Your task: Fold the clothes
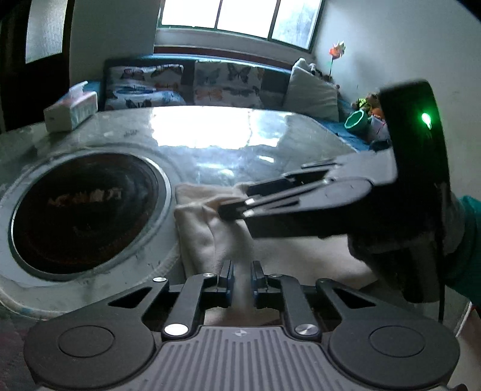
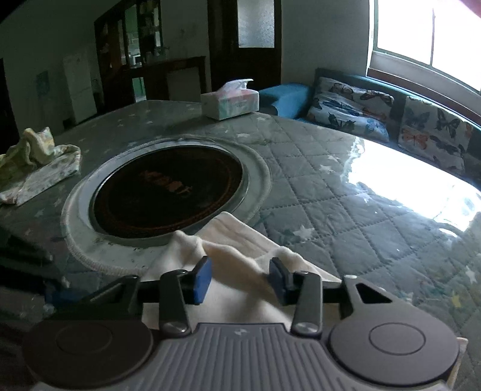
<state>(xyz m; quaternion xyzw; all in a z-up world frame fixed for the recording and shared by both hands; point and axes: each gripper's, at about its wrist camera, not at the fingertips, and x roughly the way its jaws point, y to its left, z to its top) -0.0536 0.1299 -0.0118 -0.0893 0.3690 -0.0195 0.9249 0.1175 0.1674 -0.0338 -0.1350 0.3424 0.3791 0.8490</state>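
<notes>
Cream soft cloth garment (image 1: pixel 210 237) lies on quilted grey-green star-print table cover (image 2: pixel 345 210), just beside the round dark inset hob w/ metal rim (image 2: pixel 168 195) at table centre; its far edge overlaps the pale ring around the hob in the right wrist view. Left gripper (image 1: pixel 242 276): jaws narrow, blue pads nearly together w/ a raised strip of the cream cloth running between them; looks pinched, pads on fabric. Right gripper (image 2: pixel 239 281): jaws partway apart, a bunched ridge of the same cloth humps up between the blue pads; right pad touches the fold, left pad looks just clear of it, so no firm grip. In the left wrist view the right gripper (image 1: pixel 237 207) comes in from the right side, tips over the garment's far corner, green light lit on its body, a teal sleeve (image 1: pixel 469 246) behind it. White tissue box w/ pastel print (image 2: pixel 230 100) stands at the far table edge. Crumpled pale floral cloth (image 2: pixel 33 165) sits well apart, left side of table. Butterfly-print cushions (image 2: pixel 351 105) on blue sofa beyond, under bright window (image 1: pixel 240 18).
</notes>
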